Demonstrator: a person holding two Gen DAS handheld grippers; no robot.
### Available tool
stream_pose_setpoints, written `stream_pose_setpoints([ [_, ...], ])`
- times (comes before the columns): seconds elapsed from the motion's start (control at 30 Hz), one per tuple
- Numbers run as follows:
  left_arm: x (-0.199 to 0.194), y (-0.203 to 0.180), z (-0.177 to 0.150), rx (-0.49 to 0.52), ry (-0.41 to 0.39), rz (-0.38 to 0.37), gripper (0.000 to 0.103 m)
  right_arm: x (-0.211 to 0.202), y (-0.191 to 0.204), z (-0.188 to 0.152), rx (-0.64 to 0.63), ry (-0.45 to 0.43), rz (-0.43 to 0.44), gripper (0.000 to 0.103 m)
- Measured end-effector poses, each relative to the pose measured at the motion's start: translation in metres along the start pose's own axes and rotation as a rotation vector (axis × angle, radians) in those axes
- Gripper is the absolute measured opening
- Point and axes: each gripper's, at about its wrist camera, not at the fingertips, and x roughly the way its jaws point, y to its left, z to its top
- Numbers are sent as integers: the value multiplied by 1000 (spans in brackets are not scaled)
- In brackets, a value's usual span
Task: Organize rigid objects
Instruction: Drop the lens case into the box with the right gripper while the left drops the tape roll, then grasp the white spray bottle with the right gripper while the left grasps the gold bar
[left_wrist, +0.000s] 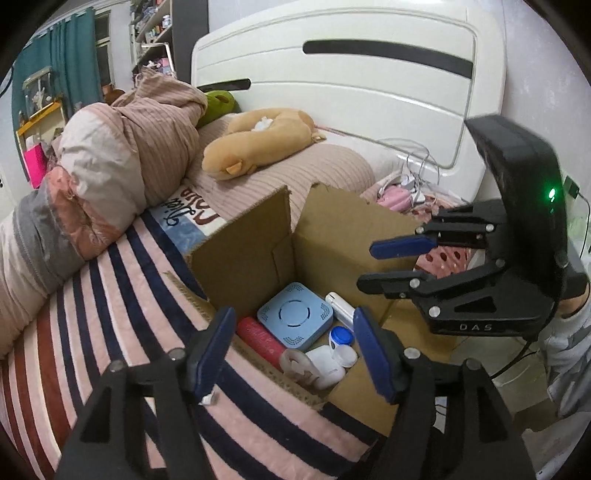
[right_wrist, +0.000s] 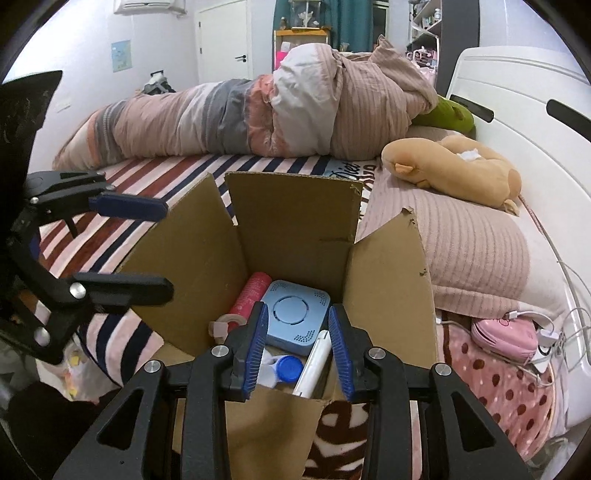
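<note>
An open cardboard box (left_wrist: 243, 254) (right_wrist: 295, 218) stands on the bed. Inside lie a light blue square device (left_wrist: 294, 315) (right_wrist: 295, 314), a red cylinder (left_wrist: 260, 338) (right_wrist: 251, 291), a white stick (left_wrist: 341, 304) (right_wrist: 314, 365), a blue-and-white lens case (left_wrist: 341, 338) (right_wrist: 286, 369), a white case (left_wrist: 325, 363) and a pinkish ring (left_wrist: 295, 363) (right_wrist: 221, 326). My left gripper (left_wrist: 295, 349) (right_wrist: 168, 251) is open and empty above the box's near-left edge. My right gripper (right_wrist: 298, 349) (left_wrist: 364, 267) is open and empty above the box's right side.
The striped bedsheet (left_wrist: 92, 325) surrounds the box. A rolled quilt (right_wrist: 258, 114) lies behind it. A tan plush toy (left_wrist: 258, 144) (right_wrist: 454, 166) rests on a pillow by the white headboard (left_wrist: 351, 85). A pink pouch with cables (right_wrist: 506, 336) lies at the right.
</note>
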Motion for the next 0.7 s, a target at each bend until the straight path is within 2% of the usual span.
stream_pose_setpoints([
  [0.13,-24,16,-4,-34,-41,25,70,-7,10,4,0,-5,14,41],
  [0.3,-55,48,-20,-93,-83,80,71,-20,40,19,-26,-45,36,41],
  [0.43,-73,83,-47,-138,-91,168,71,-25,79,36,-59,-90,96,41],
  [0.53,-78,113,-73,-174,-80,233,71,-18,115,49,-83,-95,154,41],
  [0.7,-63,158,-118,-245,-37,259,71,22,179,58,-134,-31,214,41],
])
